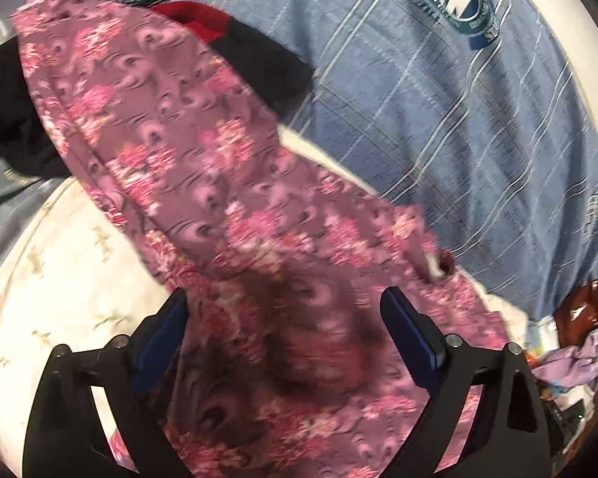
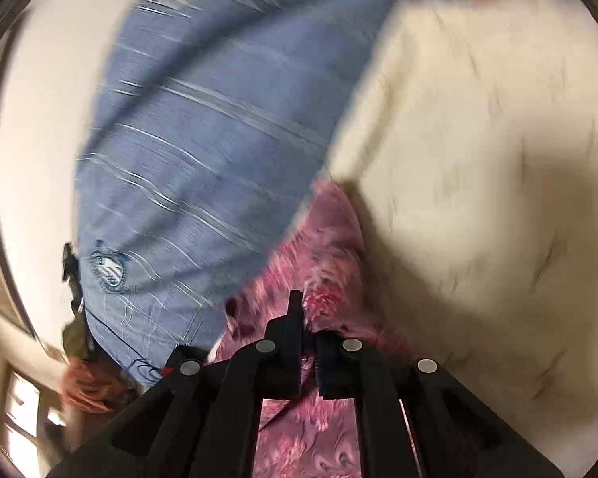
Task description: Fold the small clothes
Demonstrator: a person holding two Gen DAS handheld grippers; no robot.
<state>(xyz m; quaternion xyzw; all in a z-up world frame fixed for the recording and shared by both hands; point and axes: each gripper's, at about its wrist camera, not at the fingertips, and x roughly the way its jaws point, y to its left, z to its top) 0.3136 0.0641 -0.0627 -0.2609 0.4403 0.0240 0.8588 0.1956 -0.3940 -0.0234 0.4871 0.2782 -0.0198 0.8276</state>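
Note:
A long pink floral garment lies stretched across a cream bed sheet, running from the far left down under my left gripper. That gripper hangs just above the cloth with its blue-padded fingers wide apart and nothing pinched. In the right wrist view, my right gripper has its jaws together, and the same pink garment bunches up at the tips and shows between the fingers. The picture there is blurred.
A blue checked cloth with a round badge covers the far side of the bed and also shows as a blue cloth on the right wrist's left. Black and red clothes lie beside the pink garment. A heap of clothes sits at the right edge.

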